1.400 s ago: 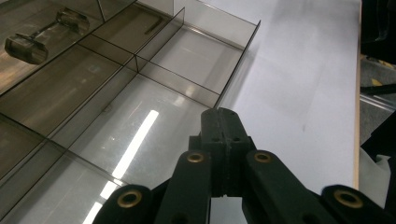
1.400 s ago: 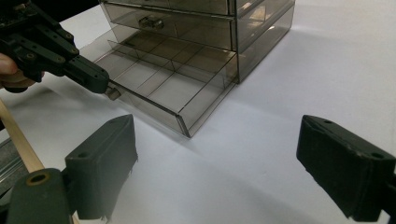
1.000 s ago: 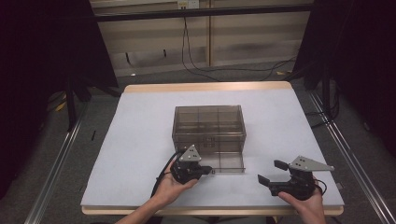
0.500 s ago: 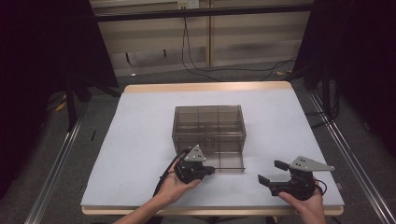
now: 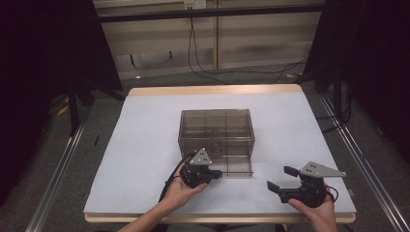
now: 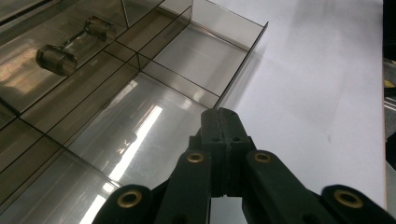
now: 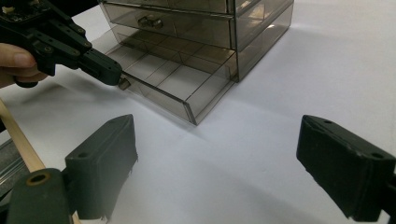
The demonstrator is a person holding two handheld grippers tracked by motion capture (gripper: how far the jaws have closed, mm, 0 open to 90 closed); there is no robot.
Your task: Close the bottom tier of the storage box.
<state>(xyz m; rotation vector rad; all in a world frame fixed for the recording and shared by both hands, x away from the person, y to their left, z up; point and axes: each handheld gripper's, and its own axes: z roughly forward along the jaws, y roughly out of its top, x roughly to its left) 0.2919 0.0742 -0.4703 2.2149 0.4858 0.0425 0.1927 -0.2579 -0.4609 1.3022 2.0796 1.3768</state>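
Left tool (image 5: 218, 173) is clamped on the knob (image 7: 123, 84) of the bottom drawer (image 5: 237, 164), pulled out of the smoky plastic box (image 5: 216, 126) mid-tabletop (image 5: 145, 140), while the right tool (image 5: 283, 179) sits near the front edge, jaws wide apart, grabbing nothing.

The left gripper (image 5: 216, 173), closed on the knob (image 7: 123, 84) of the bottom drawer (image 5: 237, 164), has drawn back toward the table's near edge. The drawer has slid farther out of the cabinet (image 5: 216, 126), and its divided tray now lies open in front.
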